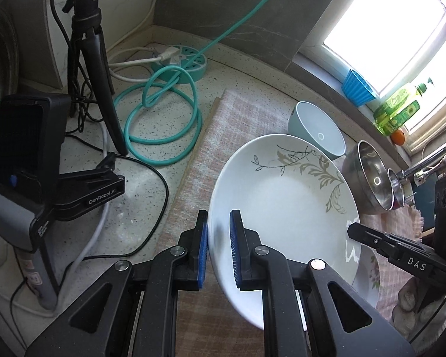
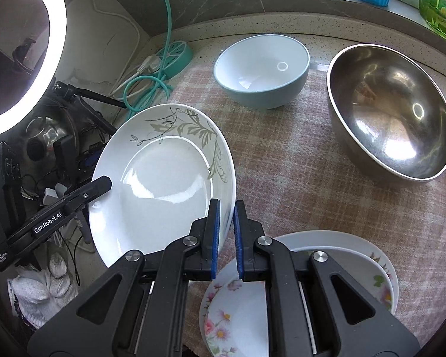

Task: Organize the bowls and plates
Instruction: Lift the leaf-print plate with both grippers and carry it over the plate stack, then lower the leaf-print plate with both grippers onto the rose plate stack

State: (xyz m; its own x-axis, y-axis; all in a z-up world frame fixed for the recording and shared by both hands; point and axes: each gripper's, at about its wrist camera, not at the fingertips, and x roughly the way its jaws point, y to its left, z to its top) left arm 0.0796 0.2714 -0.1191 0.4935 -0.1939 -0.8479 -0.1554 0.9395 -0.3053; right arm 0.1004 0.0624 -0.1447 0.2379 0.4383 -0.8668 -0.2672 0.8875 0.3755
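A white plate with a grey leaf pattern (image 1: 285, 205) (image 2: 163, 178) is held tilted above the checked cloth (image 2: 297, 178). My left gripper (image 1: 218, 253) is shut on its left rim. My right gripper (image 2: 226, 238) is shut on its right rim, and one of its fingers (image 1: 368, 236) shows in the left wrist view. Below lies a stack of flowered plates (image 2: 238, 312) (image 1: 371, 273). A light blue bowl (image 2: 261, 70) (image 1: 318, 131) and a large steel bowl (image 2: 389, 110) (image 1: 368, 175) sit on the cloth behind.
A teal cable (image 1: 163, 113) and round power strip (image 1: 181, 62) lie on the speckled counter at the left, by a black tripod (image 1: 92, 59). A ring light (image 2: 23, 53) stands far left. A blue cup (image 1: 356, 87), green bottle (image 1: 401, 107) and tap (image 1: 434, 157) are by the window.
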